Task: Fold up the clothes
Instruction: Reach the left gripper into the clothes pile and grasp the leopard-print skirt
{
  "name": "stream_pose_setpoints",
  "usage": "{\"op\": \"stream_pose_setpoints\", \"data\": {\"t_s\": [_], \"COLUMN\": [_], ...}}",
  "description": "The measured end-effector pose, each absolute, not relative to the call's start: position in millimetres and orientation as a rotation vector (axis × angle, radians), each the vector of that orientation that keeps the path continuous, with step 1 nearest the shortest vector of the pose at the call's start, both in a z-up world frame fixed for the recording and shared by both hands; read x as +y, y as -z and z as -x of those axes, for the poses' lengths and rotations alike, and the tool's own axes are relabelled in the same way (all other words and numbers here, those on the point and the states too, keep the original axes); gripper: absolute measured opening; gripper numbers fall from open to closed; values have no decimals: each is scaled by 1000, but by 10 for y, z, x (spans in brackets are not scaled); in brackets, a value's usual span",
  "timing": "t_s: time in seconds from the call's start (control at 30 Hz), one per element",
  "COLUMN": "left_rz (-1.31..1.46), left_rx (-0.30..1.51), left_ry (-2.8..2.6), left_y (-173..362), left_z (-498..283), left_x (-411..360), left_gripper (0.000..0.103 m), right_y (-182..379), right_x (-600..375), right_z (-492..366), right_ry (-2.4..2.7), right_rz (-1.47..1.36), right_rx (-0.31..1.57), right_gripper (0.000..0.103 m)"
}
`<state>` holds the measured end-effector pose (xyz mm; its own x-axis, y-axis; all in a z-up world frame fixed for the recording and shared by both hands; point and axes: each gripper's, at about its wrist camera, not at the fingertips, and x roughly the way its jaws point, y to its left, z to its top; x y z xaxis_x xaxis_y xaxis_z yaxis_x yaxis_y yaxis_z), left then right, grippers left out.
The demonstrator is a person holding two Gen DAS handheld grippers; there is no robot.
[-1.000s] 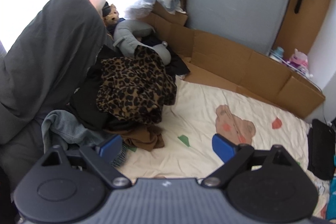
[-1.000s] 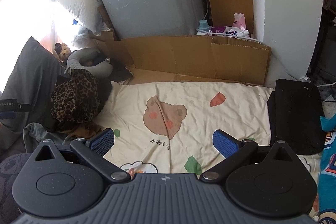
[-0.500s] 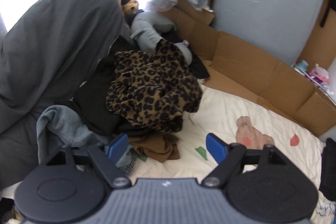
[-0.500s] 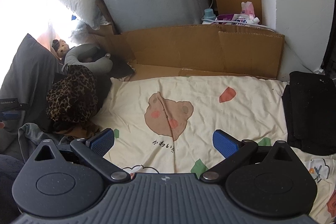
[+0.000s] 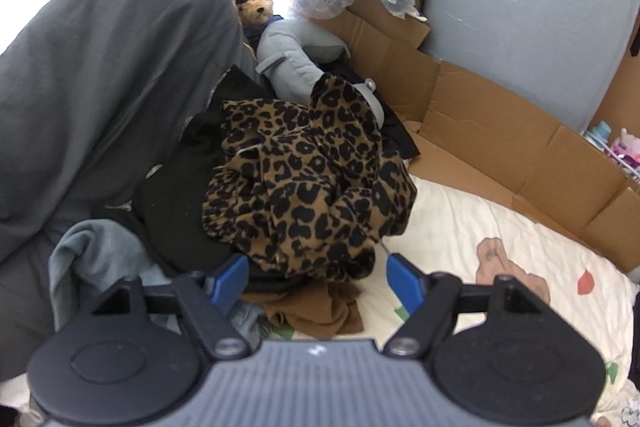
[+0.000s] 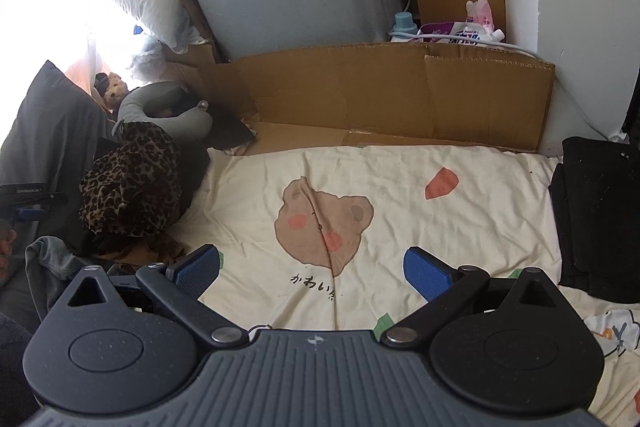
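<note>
Left gripper jaws apart, seemingly just short of leopard-print garment; right gripper jaws apart over bedsheet.

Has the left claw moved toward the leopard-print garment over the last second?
Yes. The left claw has closed in on the leopard-print garment, which now fills more of the left wrist view; its jaws are open.

Leopard-print garment: tan ground, black spots. Garment under it: black. Garment at the pile's front: plain brown. Garment at the left: grey-blue. Sheet: cream, with a brown bear face, pink cheeks, red and green patches. Folded item: black. Gripper fingertips: blue.
</note>
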<state>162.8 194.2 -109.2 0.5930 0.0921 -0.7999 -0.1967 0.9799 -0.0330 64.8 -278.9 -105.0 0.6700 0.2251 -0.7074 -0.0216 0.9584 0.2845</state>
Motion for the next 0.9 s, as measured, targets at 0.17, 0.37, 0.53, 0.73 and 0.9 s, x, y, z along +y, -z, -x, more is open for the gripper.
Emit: {"op": "stream_pose_setpoints", "data": {"t_s": [0.17, 0.37, 0.53, 0.73, 0.9], "left_rz": [154, 183, 192, 195, 154], "left_rx": [918, 948, 954, 954, 966], "left_ry": [-211, -215, -212, -159, -122], "left_y": [1269, 1511, 1673, 1824, 1941], "left_z": [-1796, -1983, -2118, -2274, -2354], "left_x": [2060, 2193, 2258, 2363, 2384], "left_gripper": [72, 72, 72, 71, 54], "right_y": [1115, 1189, 1248, 1325, 1360], "right_x": [-2767, -2742, -2696, -2620, -2560], "right_z": [-701, -812, -901, -1003, -1122], "right_ry": [-143, -149, -168, -191, -212], "right_rz": [-259, -261, -263, -255, -265], "right_rx": [837, 851, 864, 883, 869], "right_gripper": [101, 101, 101, 101, 101]}}
